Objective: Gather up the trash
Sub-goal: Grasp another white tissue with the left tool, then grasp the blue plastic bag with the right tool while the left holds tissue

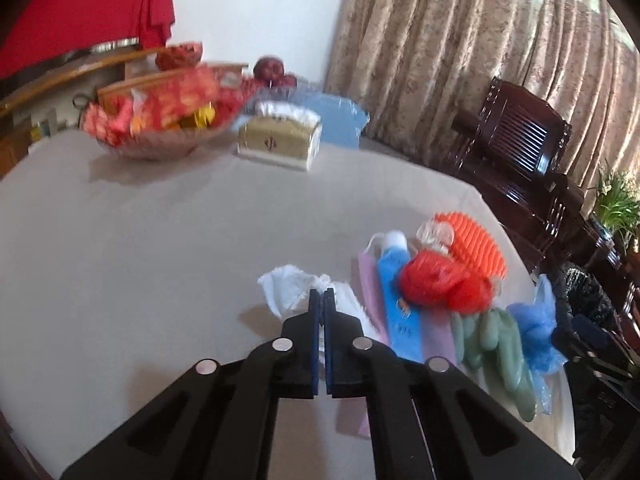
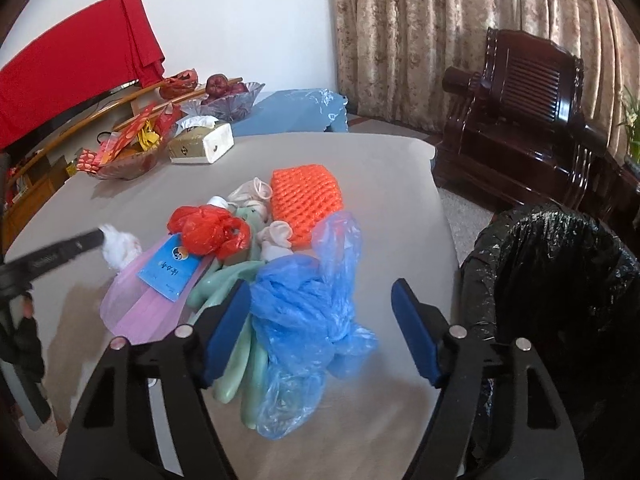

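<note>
Pinching white tissue (image 1: 298, 286), left gripper (image 1: 322, 296); right gripper (image 2: 320, 312) gapes over blue bag (image 2: 308, 304).

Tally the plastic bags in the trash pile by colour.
Red: 1, the red bag
Blue: 1, the blue bag
Total: 2

Right claw (image 2: 322, 330) seemingly straddling blue bag (image 2: 308, 300)
</note>
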A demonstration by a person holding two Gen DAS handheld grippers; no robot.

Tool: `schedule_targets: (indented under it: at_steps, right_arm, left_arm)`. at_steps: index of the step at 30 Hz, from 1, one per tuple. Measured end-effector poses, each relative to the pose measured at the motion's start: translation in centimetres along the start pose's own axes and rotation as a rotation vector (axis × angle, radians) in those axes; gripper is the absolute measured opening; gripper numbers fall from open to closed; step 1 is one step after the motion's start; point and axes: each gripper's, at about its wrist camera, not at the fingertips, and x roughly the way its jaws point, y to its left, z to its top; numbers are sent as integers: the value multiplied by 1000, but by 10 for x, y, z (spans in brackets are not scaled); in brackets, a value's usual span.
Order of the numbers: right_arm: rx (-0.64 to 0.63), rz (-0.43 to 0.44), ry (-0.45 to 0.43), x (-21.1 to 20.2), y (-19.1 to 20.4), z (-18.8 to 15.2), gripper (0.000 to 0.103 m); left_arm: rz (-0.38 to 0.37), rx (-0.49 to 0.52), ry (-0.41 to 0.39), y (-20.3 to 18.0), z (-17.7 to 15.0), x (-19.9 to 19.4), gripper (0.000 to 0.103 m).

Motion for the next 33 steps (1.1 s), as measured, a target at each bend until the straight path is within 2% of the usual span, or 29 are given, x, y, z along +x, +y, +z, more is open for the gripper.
schedule_targets:
  at_steps: [4,8,9,12,15,25,33]
  right_arm:
    - [-26,-3,23,11,4,2,69]
    - [-34,3,66,25,7,2,65]
    - [-37,9,75,27,7,1,56]
    - [-35,52,108,31,9,-1,39]
    - [-51,67,96,22,10,2,32]
    - [-36,82,-38,-36,-2,24,31]
    - [-28,88,-104,-74,-12,32,31]
  left_arm:
    - [13,-7,-61,0,11,-16,2]
    - [-4,-9,-80,-1,16,-27,2]
    - [-9,-6,-82,-2,16,-29,2]
    - [-35,4,-81,-12,16,-32,2]
    - [-58,10,-86,-20,16,-38,2]
    - [-107,46,-132,-45,22,-62,2]
    - [-154,85,-139,-71,20,-74,2]
